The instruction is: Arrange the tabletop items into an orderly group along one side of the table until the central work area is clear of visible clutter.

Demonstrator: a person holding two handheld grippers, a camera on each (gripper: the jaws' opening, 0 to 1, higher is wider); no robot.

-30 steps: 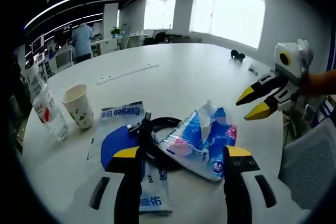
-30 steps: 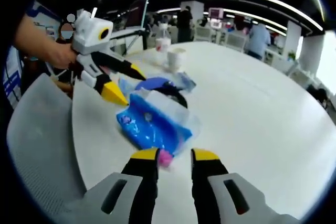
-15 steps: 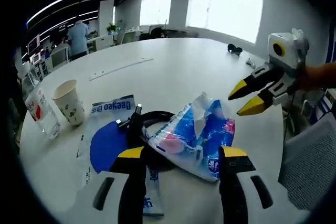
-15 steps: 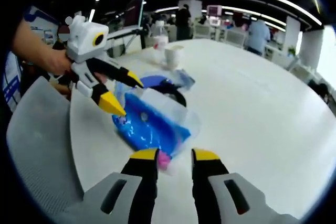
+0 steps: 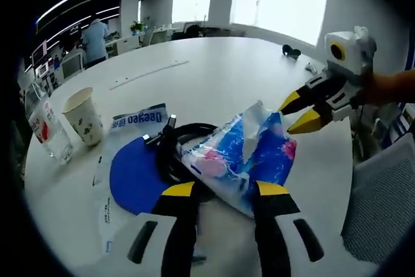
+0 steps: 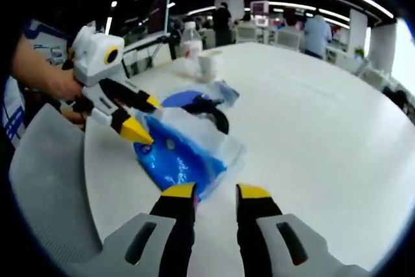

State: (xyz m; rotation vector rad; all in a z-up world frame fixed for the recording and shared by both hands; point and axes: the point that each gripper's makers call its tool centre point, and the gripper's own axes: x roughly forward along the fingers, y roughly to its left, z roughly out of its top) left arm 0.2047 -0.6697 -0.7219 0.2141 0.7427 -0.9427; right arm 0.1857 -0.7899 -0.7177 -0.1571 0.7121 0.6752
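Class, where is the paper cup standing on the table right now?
In the left gripper view the paper cup stands upright at the left, beside the water bottle and just left of the Deeyeo packet; in the right gripper view it sits far back, beyond the tissue pack.

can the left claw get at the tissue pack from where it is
Probably yes: the tissue pack lies right ahead of the open left claw, nothing between them, though the right claw hovers at its far edge.

White table w/ tissue pack, cup
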